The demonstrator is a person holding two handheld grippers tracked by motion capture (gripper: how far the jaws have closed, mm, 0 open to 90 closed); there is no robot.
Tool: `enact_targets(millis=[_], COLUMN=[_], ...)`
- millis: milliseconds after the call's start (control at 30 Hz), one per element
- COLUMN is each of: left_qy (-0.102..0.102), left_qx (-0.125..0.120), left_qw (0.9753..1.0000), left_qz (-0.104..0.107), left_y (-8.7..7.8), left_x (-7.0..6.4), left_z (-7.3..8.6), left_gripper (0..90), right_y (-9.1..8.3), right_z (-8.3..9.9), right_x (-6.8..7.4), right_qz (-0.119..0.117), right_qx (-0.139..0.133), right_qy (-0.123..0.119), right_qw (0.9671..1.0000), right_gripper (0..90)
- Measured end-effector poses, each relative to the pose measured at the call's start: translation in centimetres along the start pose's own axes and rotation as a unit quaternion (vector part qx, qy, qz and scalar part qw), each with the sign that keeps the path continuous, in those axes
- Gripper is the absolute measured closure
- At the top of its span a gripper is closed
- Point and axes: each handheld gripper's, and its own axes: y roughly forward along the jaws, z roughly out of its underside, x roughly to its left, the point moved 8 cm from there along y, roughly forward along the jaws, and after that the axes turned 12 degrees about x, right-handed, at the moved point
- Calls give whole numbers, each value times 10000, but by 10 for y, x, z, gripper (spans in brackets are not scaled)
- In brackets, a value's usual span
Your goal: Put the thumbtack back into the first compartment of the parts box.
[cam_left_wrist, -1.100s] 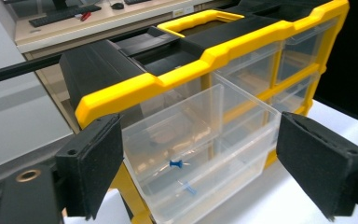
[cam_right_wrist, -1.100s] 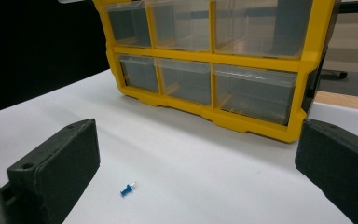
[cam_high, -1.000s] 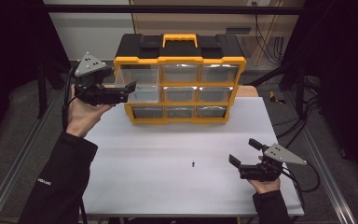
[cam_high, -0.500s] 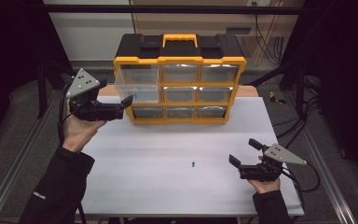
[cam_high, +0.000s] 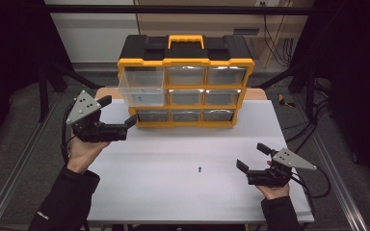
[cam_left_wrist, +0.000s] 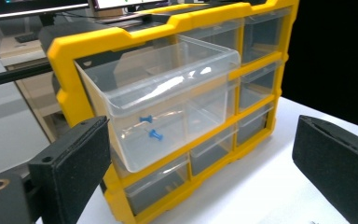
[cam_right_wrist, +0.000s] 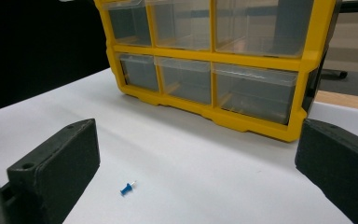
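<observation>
1. Left gripper [cam_high: 118, 120]: jaws spread wide, holding nothing, hovering just left of the cabinet's lower corner.
2. Clear plastic drawer [cam_high: 142, 86], top-left of the yellow-framed, black-topped drawer cabinet [cam_high: 185, 57]: pulled out, with two blue pushpins [cam_left_wrist: 151, 128] inside.
3. Small blue pushpin [cam_high: 200, 169]: lying on the white table [cam_high: 173, 202], apart from both grippers.
4. Right gripper [cam_high: 251, 157]: jaws wide open, empty, low over the table's right side.

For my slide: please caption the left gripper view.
Pulled-out clear drawer holding two blue pushpins, seen between open jaws.
</observation>
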Motion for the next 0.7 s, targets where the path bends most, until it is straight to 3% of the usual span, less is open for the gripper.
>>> enact_targets(millis=[400,700], left_qy=[-55,-102], left_qx=[-128,39], left_qw=[9998,9996], left_qz=[162,250], left_y=[8,20], left_x=[-19,-33], left_z=[30,53], left_gripper=[41,41], right_y=[0,0], right_z=[0,0], right_x=[1,1], right_qz=[-7,-7], right_qx=[-13,-10], right_qy=[9,15], right_qw=[10000,10000], right_gripper=[4,4])
